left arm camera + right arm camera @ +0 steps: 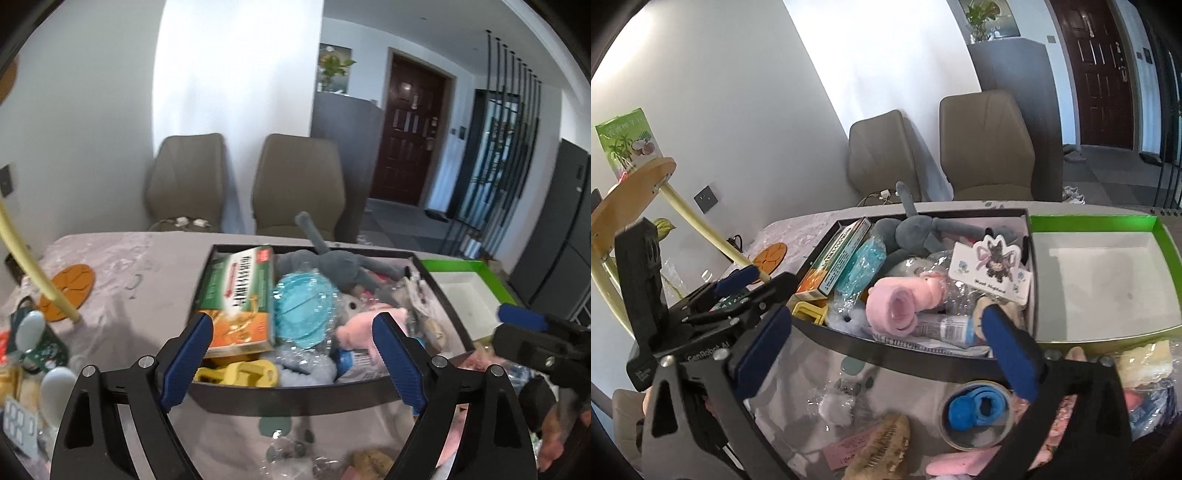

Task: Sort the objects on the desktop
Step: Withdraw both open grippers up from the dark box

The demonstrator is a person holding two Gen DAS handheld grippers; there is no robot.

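- Left wrist view: left gripper [291, 332] spread wide, nothing pinched, hovering over near edge of black tray [295, 397].
- Inside black tray: green-and-orange box [240, 299] at left, blue bubble wrap [306, 306] in middle, grey plush [332, 264] toward far side, pink plush [364, 330] right of bubble wrap, yellow toy [236, 373] at near-left corner.
- Green-rimmed box [476, 291] just right of tray.
- Right wrist view: right gripper [886, 343] spread wide, empty, above tray's near edge [916, 356].
- Pink plush [905, 302] in tray's near part; dog card [991, 269] at its right side.
- Tape roll [979, 417] outside tray, on near side.
- Left gripper [753, 284] left of tray, jaws apart.
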